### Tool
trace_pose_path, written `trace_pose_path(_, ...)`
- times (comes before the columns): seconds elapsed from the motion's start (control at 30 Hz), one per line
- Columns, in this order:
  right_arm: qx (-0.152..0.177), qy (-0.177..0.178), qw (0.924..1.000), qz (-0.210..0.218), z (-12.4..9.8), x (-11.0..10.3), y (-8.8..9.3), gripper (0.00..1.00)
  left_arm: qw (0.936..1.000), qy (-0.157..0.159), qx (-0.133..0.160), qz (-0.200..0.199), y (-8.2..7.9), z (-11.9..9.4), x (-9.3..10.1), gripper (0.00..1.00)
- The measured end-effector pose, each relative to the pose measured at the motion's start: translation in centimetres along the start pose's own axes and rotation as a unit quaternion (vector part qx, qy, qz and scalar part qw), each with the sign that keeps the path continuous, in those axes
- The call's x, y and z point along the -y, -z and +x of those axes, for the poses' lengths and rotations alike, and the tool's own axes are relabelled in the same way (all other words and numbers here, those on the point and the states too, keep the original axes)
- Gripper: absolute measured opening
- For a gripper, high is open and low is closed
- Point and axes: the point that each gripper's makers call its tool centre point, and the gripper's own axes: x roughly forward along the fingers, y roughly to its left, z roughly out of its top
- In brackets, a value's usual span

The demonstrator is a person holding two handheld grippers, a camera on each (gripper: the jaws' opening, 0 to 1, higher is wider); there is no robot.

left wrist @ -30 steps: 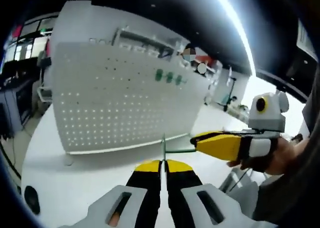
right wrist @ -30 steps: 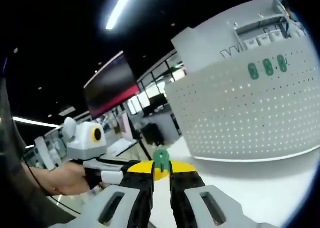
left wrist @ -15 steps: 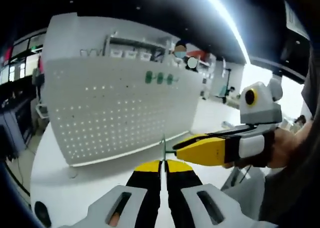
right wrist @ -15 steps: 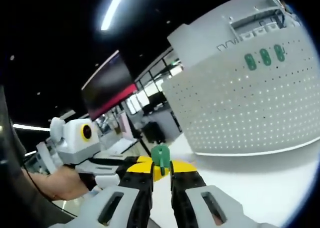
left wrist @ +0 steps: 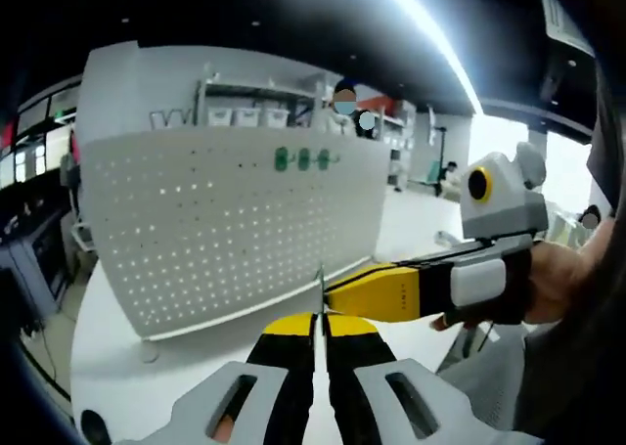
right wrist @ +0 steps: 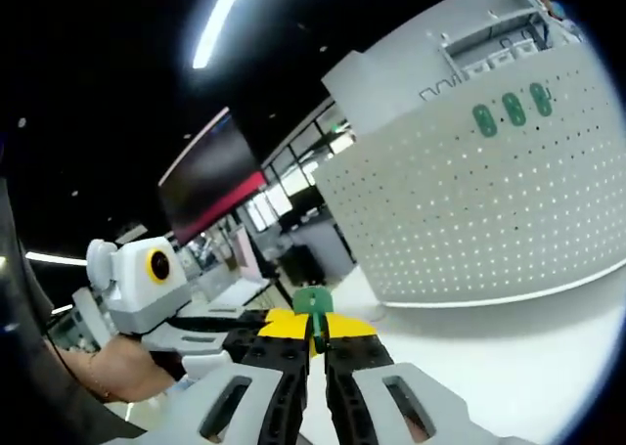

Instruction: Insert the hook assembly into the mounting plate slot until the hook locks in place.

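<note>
Left gripper view: left tongs (left wrist: 320, 320) pinch thin upright green hook wire (left wrist: 321, 287), right tongs' tip touching it. Right gripper view: right tongs (right wrist: 315, 330) clamp green plastic hook base (right wrist: 313, 301). Beyond, on white table (right wrist: 509, 357), perforated white mounting plate (right wrist: 469, 210) stands upright.

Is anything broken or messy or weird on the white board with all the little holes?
Nothing stands out. The pegboard stands upright on the white table, and three green pieces sit in a neat row near its top. The left gripper pinches a thin metal piece, and the right gripper pinches a small green part.
</note>
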Motion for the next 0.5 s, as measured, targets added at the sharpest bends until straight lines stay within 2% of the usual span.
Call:
trace_pose_path(0.17,0.002,-0.004,0.9999,0.011,-0.13,-0.16,0.01,0.01,1.0000,0.003,-0.001,-0.001,0.01,-0.06,0.18,0.02)
trace_pose_path(0.33,0.010,0.005,0.9999,-0.006,-0.45,-0.23,-0.35,0.01,0.9999,0.007,0.006,-0.010,-0.27,0.00,0.45,0.02)
trace_pose_path(0.5,0.016,0.010,0.9997,-0.016,-0.59,-0.23,-0.85,0.00,0.9991,0.013,0.016,-0.036,-0.65,0.03,0.59,0.02)
